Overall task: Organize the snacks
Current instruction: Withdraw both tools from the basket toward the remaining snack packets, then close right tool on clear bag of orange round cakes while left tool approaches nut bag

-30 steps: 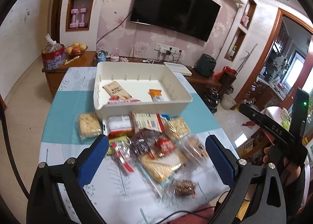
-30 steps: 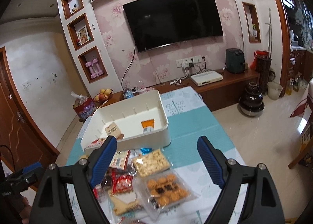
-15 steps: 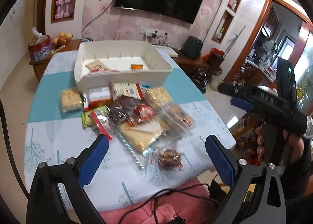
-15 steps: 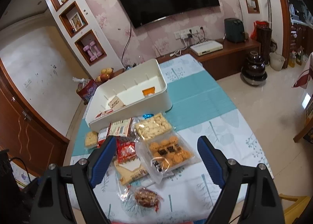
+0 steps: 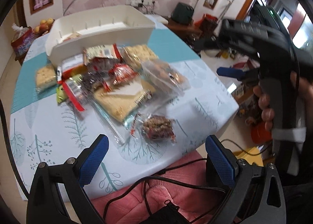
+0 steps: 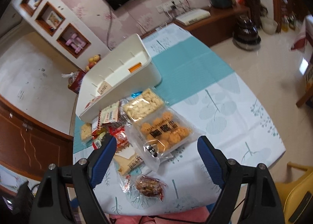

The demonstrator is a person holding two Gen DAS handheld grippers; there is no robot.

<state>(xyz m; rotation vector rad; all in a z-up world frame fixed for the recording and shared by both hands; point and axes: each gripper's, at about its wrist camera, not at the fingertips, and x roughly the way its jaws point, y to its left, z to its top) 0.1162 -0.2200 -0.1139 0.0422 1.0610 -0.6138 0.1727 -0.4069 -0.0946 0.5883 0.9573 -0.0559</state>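
White rectangular plastic bin (image 6: pixel 117 79) at 11 o'clock on leaf-print tablecloth (image 6: pixel 225 110); few packets already inside, orange one (image 6: pixel 134 68) among them; most snacks left outside: heap of clear-wrapped biscuits and crackers (image 5: pixel 125 79) just before bin, small brown nutty cake in clear wrapper (image 5: pixel 157 129) nearest, at 12 o'clock; left gripper (image 5: pixel 156 157) spread wide, empty; right gripper (image 6: pixel 156 155) spread wide, empty; sorting barely started.

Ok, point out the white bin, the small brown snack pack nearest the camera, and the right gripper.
white bin (image 5: pixel 101 44), left wrist view, near wall.
small brown snack pack (image 6: pixel 148 184), right wrist view, middle of wrapper.
right gripper (image 6: pixel 156 149), right wrist view, midway between fingertips.
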